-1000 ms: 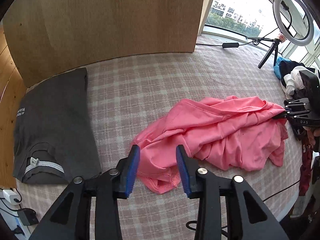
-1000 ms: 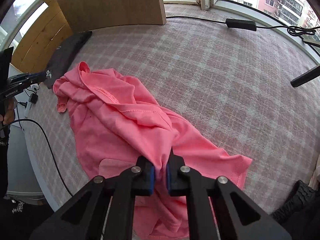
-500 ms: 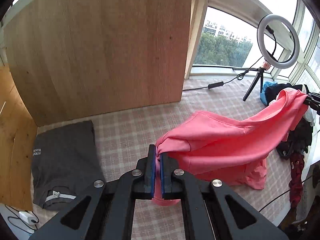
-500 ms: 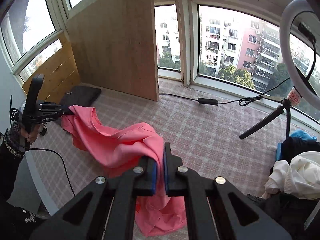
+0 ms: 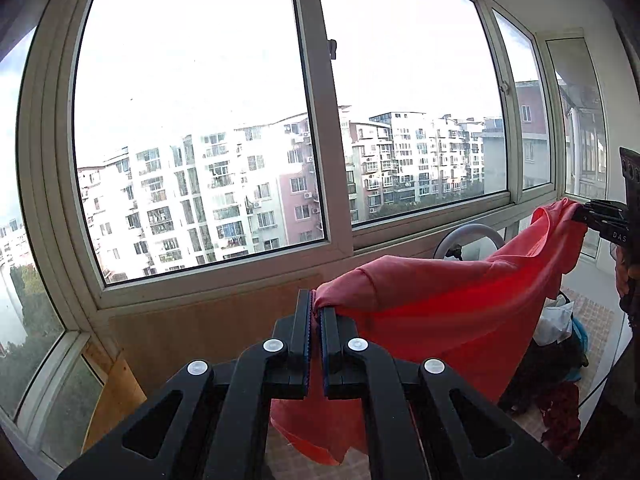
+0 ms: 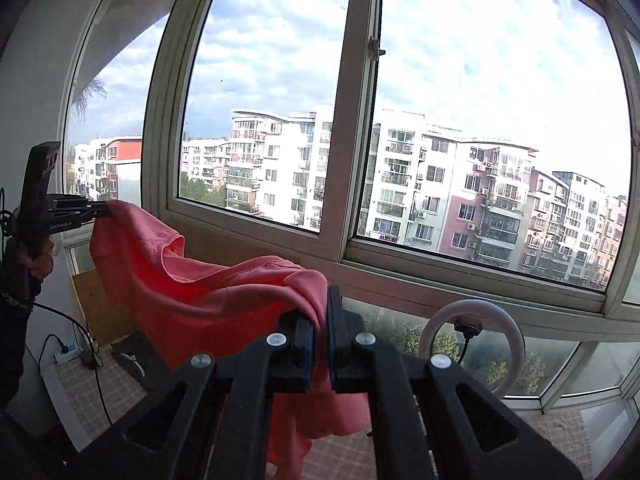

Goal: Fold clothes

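A pink shirt point(image 5: 452, 308) hangs in the air, stretched between my two grippers, well above the checked surface. My left gripper point(image 5: 317, 312) is shut on one corner of it. My right gripper point(image 6: 322, 312) is shut on the other end of the pink shirt point(image 6: 192, 284). In the left wrist view the right gripper point(image 5: 580, 214) shows at the far right, pinching the cloth. In the right wrist view the left gripper point(image 6: 106, 210) shows at the far left, doing the same. The shirt sags between them and its lower part hangs down loose.
Large windows point(image 5: 200, 140) fill both views. A ring light point(image 6: 472, 340) stands low on the right. A pile of other clothes point(image 5: 560, 336) lies at the right. A wooden panel point(image 5: 208, 328) stands below the window. A power strip and cables point(image 6: 72, 352) lie at the left.
Both grippers have lifted the pink shirt high off the surface and tilted up toward the windows. The left gripper, open a second ago, closed on the shirt half a second ago.
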`<state>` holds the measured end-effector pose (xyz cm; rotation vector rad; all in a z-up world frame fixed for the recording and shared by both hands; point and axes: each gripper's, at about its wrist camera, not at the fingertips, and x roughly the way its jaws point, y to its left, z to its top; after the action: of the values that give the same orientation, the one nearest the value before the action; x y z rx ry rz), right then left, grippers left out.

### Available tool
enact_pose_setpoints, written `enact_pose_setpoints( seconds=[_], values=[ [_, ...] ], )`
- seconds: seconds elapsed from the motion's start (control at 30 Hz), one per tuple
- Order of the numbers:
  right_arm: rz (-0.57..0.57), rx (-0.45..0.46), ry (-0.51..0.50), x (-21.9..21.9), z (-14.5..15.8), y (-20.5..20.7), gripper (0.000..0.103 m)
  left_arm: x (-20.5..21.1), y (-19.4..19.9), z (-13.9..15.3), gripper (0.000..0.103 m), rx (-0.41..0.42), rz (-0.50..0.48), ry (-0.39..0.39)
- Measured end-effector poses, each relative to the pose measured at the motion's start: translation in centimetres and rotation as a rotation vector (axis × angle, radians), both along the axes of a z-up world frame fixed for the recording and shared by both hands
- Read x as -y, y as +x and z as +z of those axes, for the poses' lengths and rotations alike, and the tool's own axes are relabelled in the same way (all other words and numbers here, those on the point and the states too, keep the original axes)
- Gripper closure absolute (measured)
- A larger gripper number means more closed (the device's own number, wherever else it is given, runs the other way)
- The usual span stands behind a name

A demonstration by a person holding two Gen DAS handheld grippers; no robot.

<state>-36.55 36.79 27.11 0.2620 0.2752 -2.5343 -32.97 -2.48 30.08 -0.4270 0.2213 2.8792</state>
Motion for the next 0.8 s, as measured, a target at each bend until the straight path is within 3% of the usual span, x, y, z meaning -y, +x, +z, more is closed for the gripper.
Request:
enact_pose_setpoints(
  seconds=[0.1,0.17,0.27,0.33,0.47,0.6,0.67,0.73,0.8],
  values=[
    [-0.01,-0.039,0.0,-1.0,1.4,1.5,0.098,0.3,0.5,1.7,0.1,0.001,-0.013,-0.004],
    [-0.008,-0.026,0.001,-1.2,1.4,1.1,0.098,0.2,0.1,1.7,0.1,0.006,0.013,-0.05],
    [-0.032,0.016,0.03,-0.6,-0.2,-1.5,0.098,0.4,-2.4,-0.2,0.1,0.076,0.028,-0.076],
    [-0.055,0.074,0.064,0.5,-2.9,-5.0,0.098,0.8,-5.0,-2.6,0.1,0.152,0.031,-0.079],
    [-0.098,0.24,0.149,3.6,-11.1,-13.5,0.098,0.8,-14.8,-13.4,0.1,0.37,0.128,-0.155],
    [-0.176,0.474,0.266,7.7,-24.5,-23.1,0.097,1.1,-25.2,-29.0,0.1,0.639,0.245,-0.238],
    [-0.226,0.591,0.345,9.6,-31.1,-26.4,0.097,2.0,-28.1,-35.4,0.1,0.774,0.275,-0.221],
    [-0.235,0.663,0.393,10.4,-35.6,-26.6,0.097,3.5,-28.2,-38.6,0.099,0.824,0.289,-0.172],
    [-0.165,0.703,0.34,9.5,-36.8,-24.3,0.091,4.9,-26.4,-39.5,0.093,0.818,0.279,-0.155]
  ],
)
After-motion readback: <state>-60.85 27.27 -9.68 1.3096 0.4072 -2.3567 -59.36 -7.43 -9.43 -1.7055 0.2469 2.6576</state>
